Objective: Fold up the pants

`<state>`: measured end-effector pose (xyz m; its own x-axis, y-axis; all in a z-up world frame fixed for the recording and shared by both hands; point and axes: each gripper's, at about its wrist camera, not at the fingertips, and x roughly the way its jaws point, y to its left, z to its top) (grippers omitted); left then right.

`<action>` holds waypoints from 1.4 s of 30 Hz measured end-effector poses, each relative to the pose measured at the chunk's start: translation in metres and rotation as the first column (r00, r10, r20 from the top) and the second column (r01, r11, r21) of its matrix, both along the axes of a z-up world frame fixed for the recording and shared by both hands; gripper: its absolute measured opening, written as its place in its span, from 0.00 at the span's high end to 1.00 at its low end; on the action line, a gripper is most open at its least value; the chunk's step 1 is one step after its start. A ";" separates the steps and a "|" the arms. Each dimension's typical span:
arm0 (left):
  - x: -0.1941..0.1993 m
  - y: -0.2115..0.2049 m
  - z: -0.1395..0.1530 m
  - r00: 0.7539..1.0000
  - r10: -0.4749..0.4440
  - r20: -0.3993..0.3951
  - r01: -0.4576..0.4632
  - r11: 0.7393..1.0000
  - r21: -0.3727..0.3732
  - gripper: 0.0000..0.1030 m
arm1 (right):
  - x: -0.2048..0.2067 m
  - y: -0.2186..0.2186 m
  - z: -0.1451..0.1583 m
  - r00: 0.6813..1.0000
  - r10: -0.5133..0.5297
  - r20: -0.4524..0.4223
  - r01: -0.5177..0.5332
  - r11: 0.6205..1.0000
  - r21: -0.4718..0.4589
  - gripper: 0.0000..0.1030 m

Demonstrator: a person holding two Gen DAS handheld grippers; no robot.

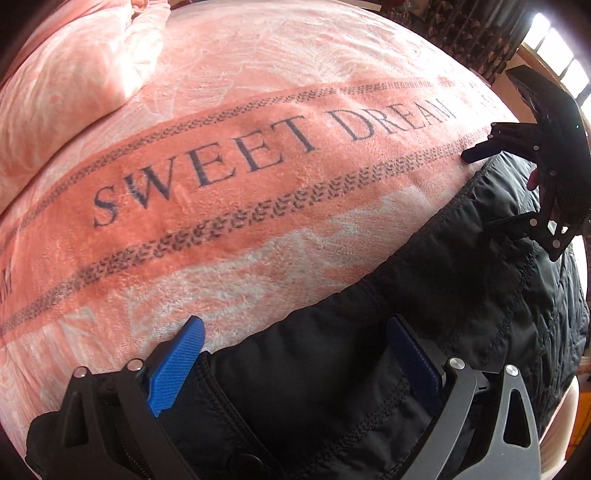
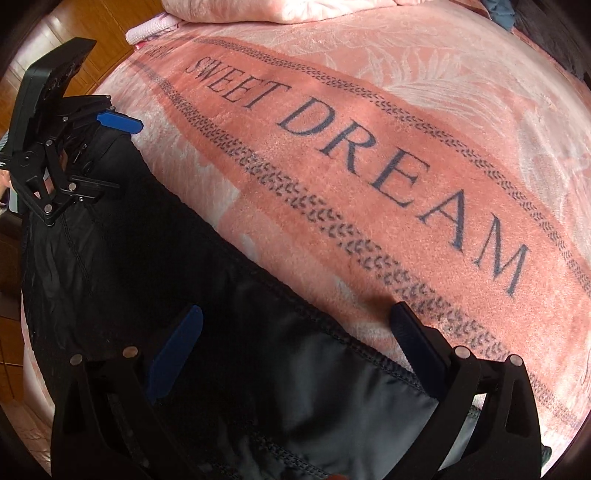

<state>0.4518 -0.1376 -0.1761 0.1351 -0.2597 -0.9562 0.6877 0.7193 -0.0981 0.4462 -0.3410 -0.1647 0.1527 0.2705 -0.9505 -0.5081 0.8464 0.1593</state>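
Note:
Black quilted pants (image 1: 424, 295) lie flat along the near edge of a pink blanket; they also show in the right wrist view (image 2: 147, 258). My left gripper (image 1: 295, 354) is open, its blue fingers straddling one end of the pants. It appears in the right wrist view (image 2: 110, 155) at the far left, open over the pants' end. My right gripper (image 2: 295, 339) is open, its fingers straddling the other end of the pants at the stitched edge. It shows in the left wrist view (image 1: 491, 184) at the right, open.
The pink blanket (image 1: 221, 166) marked "SWEET DREAM" covers the bed (image 2: 406, 147). A pink pillow (image 1: 74, 81) lies at the far left, also at the top of the right wrist view (image 2: 277, 9). Wooden floor (image 2: 92, 48) lies beyond the bed edge. Dark curtains (image 1: 472, 29) hang behind.

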 end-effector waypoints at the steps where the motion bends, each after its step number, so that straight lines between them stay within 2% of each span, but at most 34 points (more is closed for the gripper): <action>1: -0.001 0.000 0.000 1.000 -0.005 0.002 0.005 1.000 -0.004 0.04 | -0.003 0.003 -0.001 1.000 0.026 0.009 -0.025 0.999 -0.024 0.02; 3: 0.000 0.000 0.002 1.000 -0.006 -0.005 0.006 1.000 -0.013 0.04 | -0.006 0.008 -0.003 0.998 0.063 0.022 -0.061 0.996 -0.067 0.02; 6: -0.001 0.001 0.004 1.000 -0.017 -0.010 0.017 1.000 -0.008 0.04 | -0.010 0.010 -0.001 0.997 0.059 0.048 -0.055 0.995 -0.078 0.03; 7: -0.003 0.002 0.006 1.000 -0.025 -0.007 0.025 1.000 -0.002 0.04 | -0.014 0.011 0.001 0.995 0.071 0.067 -0.066 0.995 -0.072 0.07; 8: -0.004 0.003 0.008 0.999 -0.034 -0.005 0.034 0.999 0.004 0.04 | -0.020 0.012 0.004 0.992 0.088 0.088 -0.083 0.995 -0.062 0.20; 10: -0.004 -0.003 0.008 0.999 -0.048 0.004 0.048 0.999 0.012 0.04 | -0.028 0.010 0.013 0.989 0.096 0.112 -0.092 0.995 -0.039 0.68; 11: -0.004 -0.003 0.009 0.998 -0.056 0.009 0.056 0.998 0.011 0.04 | -0.033 0.009 0.017 0.988 0.100 0.115 -0.096 0.995 -0.040 0.77; 12: -0.003 -0.005 0.010 0.998 -0.065 0.016 0.065 0.998 0.010 0.04 | -0.039 0.008 0.021 0.984 0.120 0.129 -0.115 0.992 -0.044 0.90; 16: 0.002 -0.016 0.007 0.994 -0.104 0.018 0.104 0.995 -0.005 0.04 | -0.062 0.009 0.045 0.960 0.145 0.240 -0.135 0.989 -0.060 0.93; 21: 0.004 -0.032 0.007 0.980 -0.191 -0.049 0.188 0.981 -0.054 0.03 | -0.080 0.003 0.080 0.924 0.090 0.370 -0.110 0.993 0.034 0.94; 25: 0.007 -0.031 0.010 0.967 -0.188 -0.173 0.167 0.978 -0.127 0.05 | -0.092 0.008 0.095 0.899 0.074 0.432 -0.097 0.995 0.031 0.94; 28: -0.004 -0.024 0.016 0.961 -0.212 -0.176 0.195 0.975 -0.111 0.28 | -0.102 0.010 0.105 0.887 0.052 0.458 -0.086 0.995 0.053 0.93; 29: -0.009 -0.022 0.019 0.959 -0.226 -0.172 0.208 0.971 -0.113 0.40 | -0.106 0.011 0.108 0.882 0.046 0.469 -0.084 0.995 0.059 0.93; 30: -0.013 -0.017 0.024 0.958 -0.228 -0.175 0.207 0.970 -0.132 0.51 | -0.110 0.013 0.109 0.878 0.038 0.477 -0.076 0.995 0.060 0.93; 32: -0.019 -0.010 0.036 0.960 -0.219 -0.175 0.189 0.967 -0.173 0.65 | -0.117 0.016 0.111 0.866 0.025 0.499 -0.051 0.998 0.039 0.92; 33: -0.024 -0.006 0.043 0.963 -0.221 -0.154 0.192 0.964 -0.183 0.72 | -0.121 0.017 0.113 0.860 0.017 0.510 -0.039 0.999 0.031 0.92; 35: -0.039 0.002 0.061 0.970 -0.228 -0.086 0.210 0.962 -0.176 0.81 | -0.131 0.019 0.121 0.846 -0.008 0.533 -0.009 1.000 0.029 0.92; 39: -0.082 0.018 0.105 0.981 -0.178 0.080 0.190 0.965 -0.183 0.84 | -0.169 0.027 0.143 0.789 -0.022 0.615 0.031 0.999 -0.005 0.90; 42: -0.133 0.029 0.133 0.969 -0.147 0.200 0.183 0.967 -0.176 0.85 | -0.208 0.032 0.159 0.754 -0.033 0.657 0.039 0.999 0.006 0.90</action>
